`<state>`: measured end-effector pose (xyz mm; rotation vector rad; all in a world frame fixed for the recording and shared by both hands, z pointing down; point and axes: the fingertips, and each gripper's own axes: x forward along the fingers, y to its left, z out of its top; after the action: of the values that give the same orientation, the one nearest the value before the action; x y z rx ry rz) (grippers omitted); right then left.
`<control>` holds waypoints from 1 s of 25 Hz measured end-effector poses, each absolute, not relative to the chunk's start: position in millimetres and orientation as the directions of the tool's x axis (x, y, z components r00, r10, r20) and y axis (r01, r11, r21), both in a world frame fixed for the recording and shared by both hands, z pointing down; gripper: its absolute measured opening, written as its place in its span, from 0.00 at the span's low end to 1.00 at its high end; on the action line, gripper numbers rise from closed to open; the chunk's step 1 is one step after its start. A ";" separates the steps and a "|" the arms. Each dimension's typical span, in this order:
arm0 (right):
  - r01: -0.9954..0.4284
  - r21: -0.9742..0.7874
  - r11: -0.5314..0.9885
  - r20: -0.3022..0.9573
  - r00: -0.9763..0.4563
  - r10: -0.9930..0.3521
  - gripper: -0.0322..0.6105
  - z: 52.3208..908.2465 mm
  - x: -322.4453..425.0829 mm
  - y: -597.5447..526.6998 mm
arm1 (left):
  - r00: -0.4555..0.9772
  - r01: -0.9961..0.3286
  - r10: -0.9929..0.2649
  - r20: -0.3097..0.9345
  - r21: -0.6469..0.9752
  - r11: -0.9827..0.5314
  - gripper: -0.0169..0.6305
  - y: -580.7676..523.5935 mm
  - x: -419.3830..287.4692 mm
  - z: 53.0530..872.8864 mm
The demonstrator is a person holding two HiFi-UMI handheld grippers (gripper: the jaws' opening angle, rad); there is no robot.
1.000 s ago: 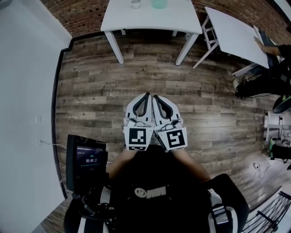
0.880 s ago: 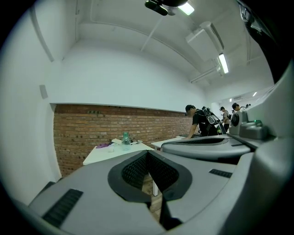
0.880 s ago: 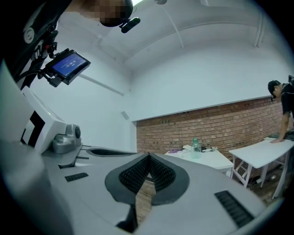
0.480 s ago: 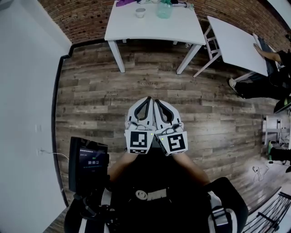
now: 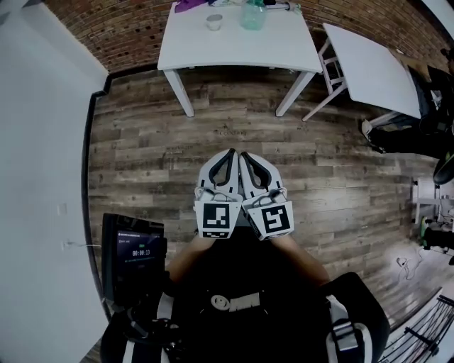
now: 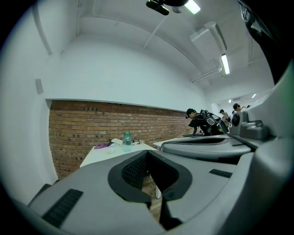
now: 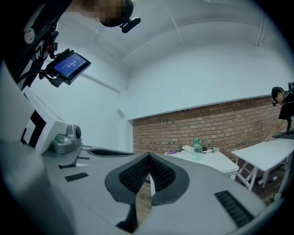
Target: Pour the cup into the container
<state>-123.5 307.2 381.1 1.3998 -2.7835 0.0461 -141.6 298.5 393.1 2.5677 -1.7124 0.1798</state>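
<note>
The small white cup (image 5: pixel 214 21) sits at the far edge of the white rectangular table (image 5: pixel 237 49), with the translucent green container (image 5: pixel 253 15) just beside it. My left gripper (image 5: pixel 230 152) and right gripper (image 5: pixel 242 154) hang well short of that table, jaws clenched on nothing. Approach step, I reckon: next I close in and open up for the cup.

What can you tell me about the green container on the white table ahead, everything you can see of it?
The container is pale green and see-through, plastic by the look, and bottle-shaped with a narrower top. It stands upright near the far edge of the white table, close to the brick wall. The small white cup stands apart on its left in the head view. As far as shows, only the table touches it. Whether it holds anything is too small to tell.
</note>
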 end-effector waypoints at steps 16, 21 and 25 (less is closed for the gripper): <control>-0.812 -0.052 0.581 0.033 -0.583 -0.812 0.04 394.2 -88.0 160.9 | 0.397 -0.912 -0.903 0.163 -0.040 -0.408 0.03 151.9 -106.9 405.4; -0.813 -0.086 0.576 0.032 -0.580 -0.814 0.04 381.4 -78.6 140.6 | 0.393 -0.913 -0.906 0.155 -0.055 -0.405 0.03 130.6 -97.5 393.8; -0.817 -0.100 0.567 0.034 -0.573 -0.819 0.04 380.0 -66.7 115.6 | 0.396 -0.910 -0.904 0.163 -0.065 -0.410 0.03 106.7 -85.9 394.5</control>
<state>-66.7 115.6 380.0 1.4595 -2.7950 0.1657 -85.9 106.7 394.5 2.5956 -1.6872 0.2687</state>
